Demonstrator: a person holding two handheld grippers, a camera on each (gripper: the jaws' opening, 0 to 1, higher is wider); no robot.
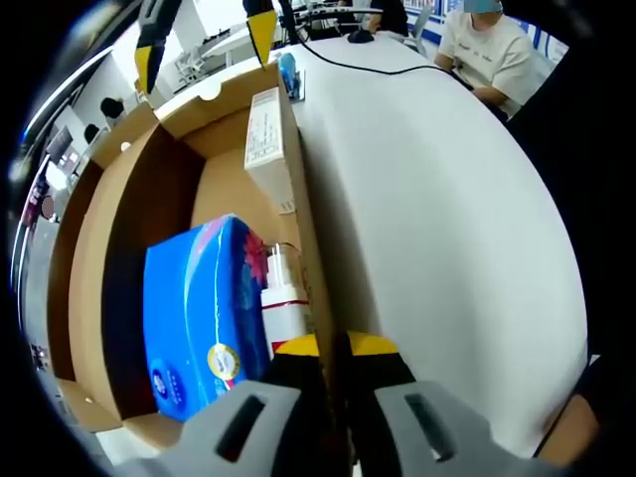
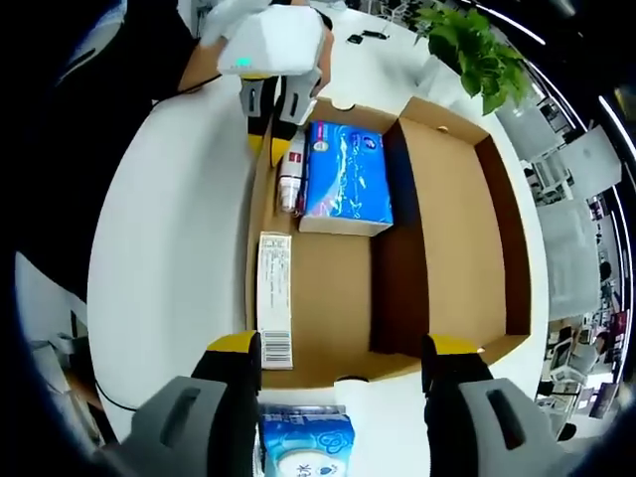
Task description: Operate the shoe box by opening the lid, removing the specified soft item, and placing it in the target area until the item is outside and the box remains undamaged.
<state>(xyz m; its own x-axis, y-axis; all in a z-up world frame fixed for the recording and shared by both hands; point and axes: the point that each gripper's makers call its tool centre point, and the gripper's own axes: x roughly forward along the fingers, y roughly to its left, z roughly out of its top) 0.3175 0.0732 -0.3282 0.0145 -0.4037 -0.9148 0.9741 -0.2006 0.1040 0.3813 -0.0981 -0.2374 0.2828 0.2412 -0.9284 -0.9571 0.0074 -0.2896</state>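
Left hand-held gripper pinching box wall, bottle beside

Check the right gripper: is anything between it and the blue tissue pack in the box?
Nothing visible. The lid is open and the right gripper is open over the box's near edge. The blue tissue pack lies uncovered, a white bottle beside it. The left gripper clamps the box wall nearby.

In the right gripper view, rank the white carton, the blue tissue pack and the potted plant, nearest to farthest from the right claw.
1. White carton, along the box's left wall.
2. Blue tissue pack, deeper inside the box.
3. Potted plant, beyond the box, upper right.
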